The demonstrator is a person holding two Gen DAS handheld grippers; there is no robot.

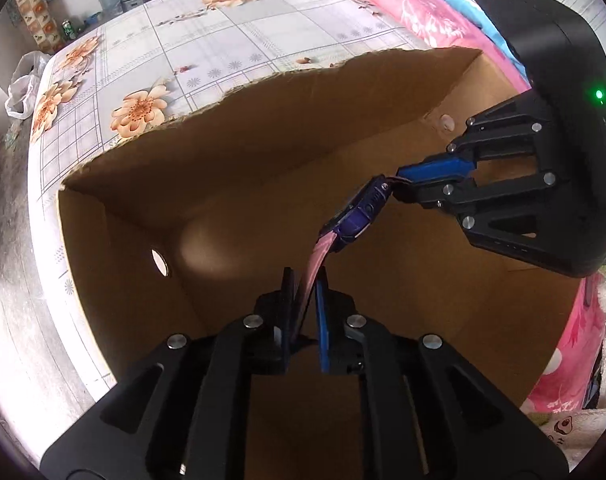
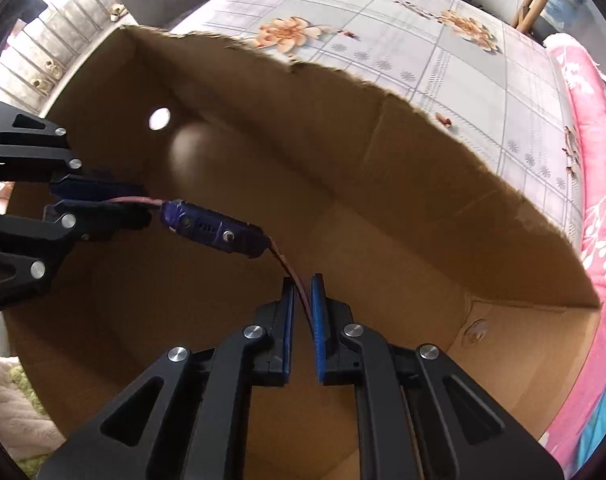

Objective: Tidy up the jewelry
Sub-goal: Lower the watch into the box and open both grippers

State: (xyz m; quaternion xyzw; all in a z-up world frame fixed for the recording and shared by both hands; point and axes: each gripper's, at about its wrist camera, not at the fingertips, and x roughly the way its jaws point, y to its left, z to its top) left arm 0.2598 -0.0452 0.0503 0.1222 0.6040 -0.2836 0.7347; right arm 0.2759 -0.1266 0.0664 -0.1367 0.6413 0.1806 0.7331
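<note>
The watch (image 1: 355, 212), a purple-cased thing on a pink strap, hangs in the air over the open cardboard box (image 1: 263, 152), stretched between the two tools. Each end of the strap runs between a pair of blue pads: the left gripper (image 1: 305, 280) has one end, the right gripper (image 2: 301, 286) the other, and the case sags in the middle.

Neither grip looks firm. In both wrist views the fingers stand slightly apart with the thin strap passing through the gap. On the right it lies against only one pad, and on the left I cannot tell whether the pads press it at all, so I would call both pairs barely open rather than clamped.

If one side lets go ahead of the other, the heavy case could swing down and strike the box wall, or twist the strap out of the other pair. If both slacken together, it drops to the box floor, which seems bare and deep; a hard landing on the case is the worry.

The box sits on a bed with a flowered sheet (image 1: 191, 52), so a nudge could shift it.
</note>
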